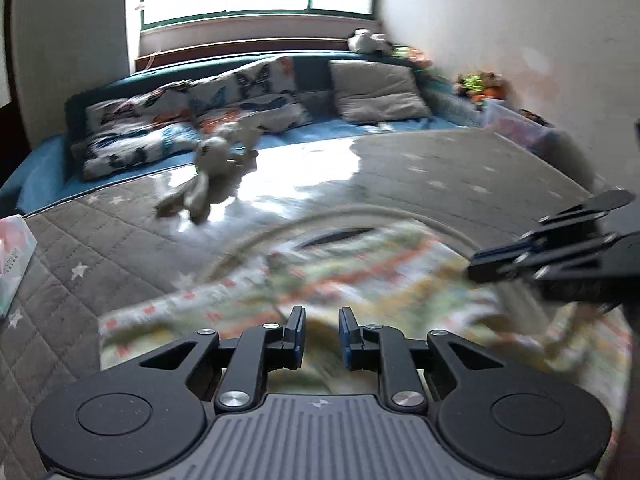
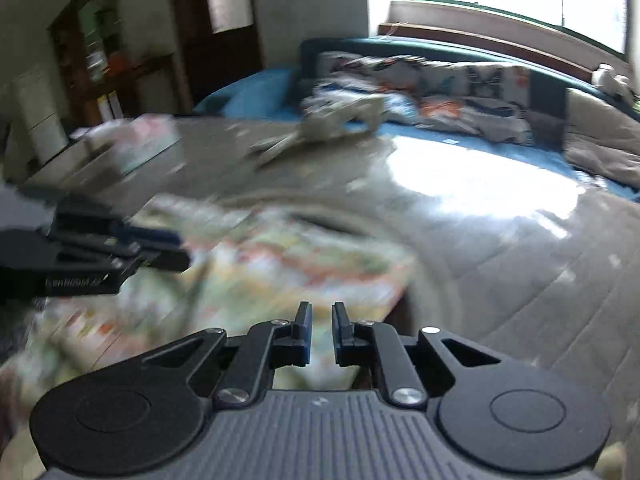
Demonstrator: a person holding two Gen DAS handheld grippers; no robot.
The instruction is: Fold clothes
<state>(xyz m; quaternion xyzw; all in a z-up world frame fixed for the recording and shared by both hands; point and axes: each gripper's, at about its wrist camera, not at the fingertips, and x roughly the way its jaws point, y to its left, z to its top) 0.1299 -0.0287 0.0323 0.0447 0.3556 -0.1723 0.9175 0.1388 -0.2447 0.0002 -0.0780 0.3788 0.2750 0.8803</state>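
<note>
A colourful patterned garment [image 1: 360, 280] lies on the grey quilted bed cover [image 1: 100, 240], blurred by motion. My left gripper [image 1: 322, 320] hovers over its near edge with a narrow gap between the fingers and nothing visibly between them. My right gripper [image 2: 321, 316] hovers over the garment [image 2: 280, 264] near its right edge, also slightly apart and empty. Each gripper shows in the other's view: the right one [image 1: 500, 260] at the right, the left one [image 2: 160, 248] at the left, over the garment.
A grey plush toy [image 1: 208, 184] lies on the bed beyond the garment. Butterfly-print pillows [image 1: 180, 120] and a grey pillow [image 1: 380, 88] line the blue headboard end under a window. A package [image 1: 12, 256] lies at the bed's left edge. Toys [image 1: 480, 84] sit by the right wall.
</note>
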